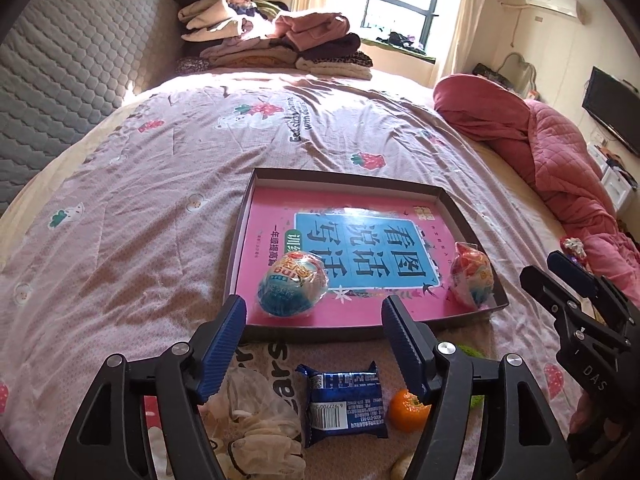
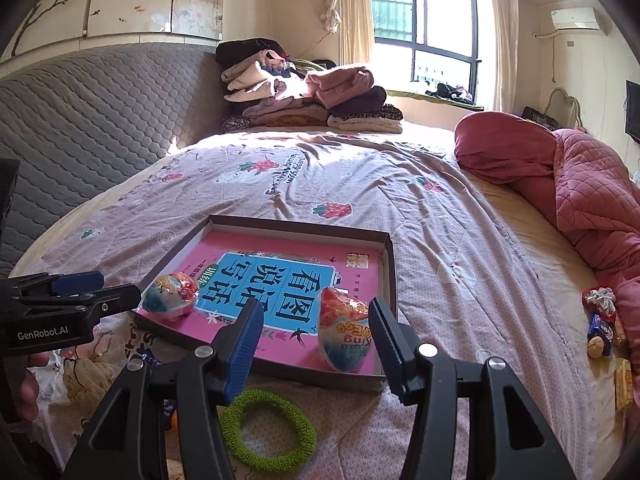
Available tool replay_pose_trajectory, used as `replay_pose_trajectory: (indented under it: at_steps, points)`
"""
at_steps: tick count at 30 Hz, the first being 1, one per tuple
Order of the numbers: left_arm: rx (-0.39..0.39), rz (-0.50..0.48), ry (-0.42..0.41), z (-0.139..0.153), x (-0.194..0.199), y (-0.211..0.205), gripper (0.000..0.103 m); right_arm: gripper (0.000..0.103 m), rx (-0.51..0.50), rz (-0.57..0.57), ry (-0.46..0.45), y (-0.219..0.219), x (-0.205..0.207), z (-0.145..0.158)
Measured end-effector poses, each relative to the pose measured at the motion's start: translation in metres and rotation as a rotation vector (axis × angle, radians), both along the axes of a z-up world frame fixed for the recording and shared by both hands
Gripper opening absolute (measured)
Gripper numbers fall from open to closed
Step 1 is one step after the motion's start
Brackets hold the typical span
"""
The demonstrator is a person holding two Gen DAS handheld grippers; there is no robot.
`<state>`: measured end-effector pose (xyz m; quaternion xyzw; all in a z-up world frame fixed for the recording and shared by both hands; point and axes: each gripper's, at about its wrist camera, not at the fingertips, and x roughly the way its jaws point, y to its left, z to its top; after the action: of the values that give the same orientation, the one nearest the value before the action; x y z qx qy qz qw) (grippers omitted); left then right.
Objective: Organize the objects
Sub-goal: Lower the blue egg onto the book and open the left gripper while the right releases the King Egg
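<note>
Blue-wrapped egg beyond open left gripper

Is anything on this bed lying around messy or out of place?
Yes. Two wrapped toy eggs sit in the tray, but a blue snack packet, small orange, green ring and gloves lie loose on the bedspread before it.

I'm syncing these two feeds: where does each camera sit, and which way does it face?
Left wrist: on the left tool, looking down the bed at the shallow box; the right tool shows at the right edge.
Right wrist: on the right tool, facing the same box; the left tool and fingers show at left.
Shared: box, pink book, both wrapped toy eggs.
</note>
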<state>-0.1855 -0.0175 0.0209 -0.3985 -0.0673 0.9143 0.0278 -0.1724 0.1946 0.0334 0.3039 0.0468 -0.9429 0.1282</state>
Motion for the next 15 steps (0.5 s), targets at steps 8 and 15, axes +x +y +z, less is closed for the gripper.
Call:
replay_pose_trajectory:
  at_steps: [8, 15]
  points:
    - [-0.004, 0.013, 0.028, 0.01, 0.026, -0.008, 0.072, 0.056, -0.015, 0.019, 0.043, -0.003, 0.023, 0.012]
    - [-0.003, 0.024, 0.025, 0.011, 0.041, -0.016, 0.072, 0.056, -0.037, 0.025, 0.057, -0.001, 0.041, 0.018]
